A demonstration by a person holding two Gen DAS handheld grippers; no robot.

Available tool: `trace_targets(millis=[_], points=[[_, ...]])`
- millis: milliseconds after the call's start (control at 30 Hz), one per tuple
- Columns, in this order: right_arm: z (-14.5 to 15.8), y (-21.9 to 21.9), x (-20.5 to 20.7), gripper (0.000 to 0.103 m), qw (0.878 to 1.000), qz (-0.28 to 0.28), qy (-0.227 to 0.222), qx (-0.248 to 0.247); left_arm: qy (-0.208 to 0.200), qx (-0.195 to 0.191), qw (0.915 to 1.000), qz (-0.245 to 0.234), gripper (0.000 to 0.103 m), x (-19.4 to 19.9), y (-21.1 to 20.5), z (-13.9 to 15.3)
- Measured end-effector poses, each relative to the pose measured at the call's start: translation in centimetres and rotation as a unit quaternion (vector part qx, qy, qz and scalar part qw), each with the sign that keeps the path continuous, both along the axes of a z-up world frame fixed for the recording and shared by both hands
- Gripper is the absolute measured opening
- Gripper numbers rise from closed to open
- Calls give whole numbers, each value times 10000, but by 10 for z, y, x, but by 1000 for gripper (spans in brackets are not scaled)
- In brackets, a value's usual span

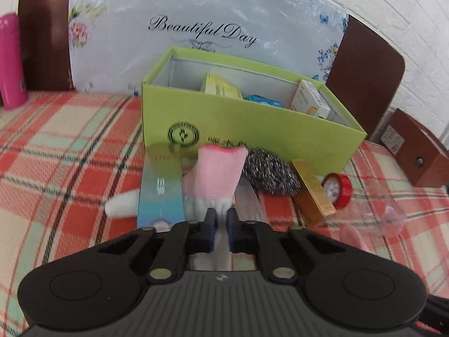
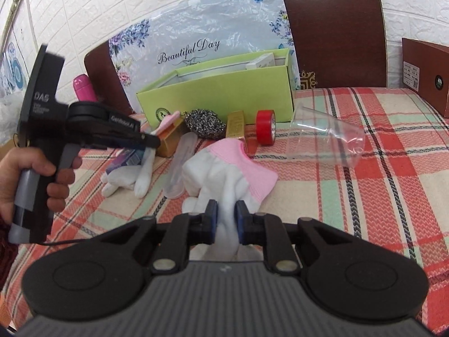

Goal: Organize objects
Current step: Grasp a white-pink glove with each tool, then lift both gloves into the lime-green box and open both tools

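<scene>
- The left gripper (image 1: 221, 219) has its blue-padded jaws nearly closed, pinching the white fingers of a pink-cuffed white knit glove (image 1: 217, 174), which hangs lifted with its cuff toward the open lime-green cardboard box (image 1: 252, 129).
- In the right wrist view, that glove (image 2: 146, 165) trails down from the left gripper (image 2: 153, 140), its white fingers drooping onto the red, cream and mint plaid cloth covering the surface (image 2: 364, 196).
- The right gripper (image 2: 226, 216) has its jaws closed down on the white part of a second pink-cuffed white glove (image 2: 233, 174), which lies bunched on the cloth with its cuff spread to the right.
- The green box holds a yellow carton (image 1: 221, 87), a blue packet (image 1: 263, 101) and a white carton (image 1: 310, 99).
- Just in front of the box lie a steel-wool scourer (image 1: 270, 174), a gold rectangular box (image 1: 313, 191) and a roll of red tape (image 1: 338, 189); a tall blue-to-gold gradient box (image 1: 161, 185) lies beside the lifted glove.
- A clear plastic cup (image 2: 328, 137) lies on its side to the right of the tape.
- A clear tube (image 2: 181, 165) lies between the two gloves.
- A pink bottle (image 1: 11, 61) stands at the far left.
</scene>
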State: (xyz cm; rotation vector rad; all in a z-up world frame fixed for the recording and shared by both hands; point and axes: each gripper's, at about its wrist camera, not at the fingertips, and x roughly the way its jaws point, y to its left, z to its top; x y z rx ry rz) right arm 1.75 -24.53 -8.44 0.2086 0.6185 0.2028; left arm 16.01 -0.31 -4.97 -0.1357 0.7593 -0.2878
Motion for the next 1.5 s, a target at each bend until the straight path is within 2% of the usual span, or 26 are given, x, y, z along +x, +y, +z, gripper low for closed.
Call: trace_targets(millis=[167,233,300,333,367,400,433,467,500,633,767,900,967,1033,1067,1100,1167,1200,1233,1267,1333,1500], points=[[4,-7,-2,14,10000,-36,-41,50,101,-257,9985,-480,6,-54,13,11],[1,-8,0,15,10000,-55,16,35,93,-240,9974,-666,6,-75,14,12],[-3,-9,1,16,9999,-112,80,10,135,-159,9979,-618,10,-85,15,7],[-5,-8,2,22,9999,-118,116,16,141,-100,9983,-560,14,-87,15,4],[-7,-8,1,29,9998,-122,128,21,144,-67,9986,-501,26,-88,15,2],[-8,-7,1,33,9998,-120,132,5,163,-146,9985,-500,35,-88,16,-2],[-8,-6,0,42,9998,-113,130,-28,237,-245,9980,-527,41,-87,15,-4],[-8,-5,0,48,9999,-107,119,-65,312,-309,9974,-571,52,-85,13,-6],[-9,-3,0,48,9998,-102,113,-94,331,-310,9969,-643,59,-84,10,-7],[-12,-4,2,51,9997,-145,173,-86,37,257,9964,-802,60,-80,-10,-12],[-15,-4,4,54,9996,-148,235,-102,-173,661,9942,-829,62,-75,-19,-18],[-17,-3,7,56,9995,-149,250,-121,-251,1011,9915,-784,70,-74,-22,-24],[-18,-2,8,56,9995,-147,249,-148,-302,1109,9901,-809,68,-75,-21,-27],[-19,-1,10,56,9995,-116,256,-175,-215,1100,9906,-789,46,-73,-20,-26],[-20,0,11,54,9994,-104,251,-204,-46,1013,9920,-756,27,-69,-18,-27],[-20,2,13,51,9994,-80,246,-240,43,833,9944,-643,22,-66,-13,-26],[-21,5,16,33,9992,-1,266,-304,191,609,9968,-481,7,-63,-7,-23],[-20,6,17,27,9992,42,275,-292,219,492,9975,-462,7,-63,-4,-21],[-19,6,17,17,9993,116,294,-218,213,399,9980,-451,7,-64,-3,-18],[-17,7,17,15,9993,167,293,-162,180,359,9981,-462,6,-66,-1,-14],[-12,9,16,13,9993,238,225,-175,82,246,9984,-494,6,-71,1,-4],[11,10,14,13,9992,372,-87,-69,-71,-528,9971,-549,6,-75,13,25]])
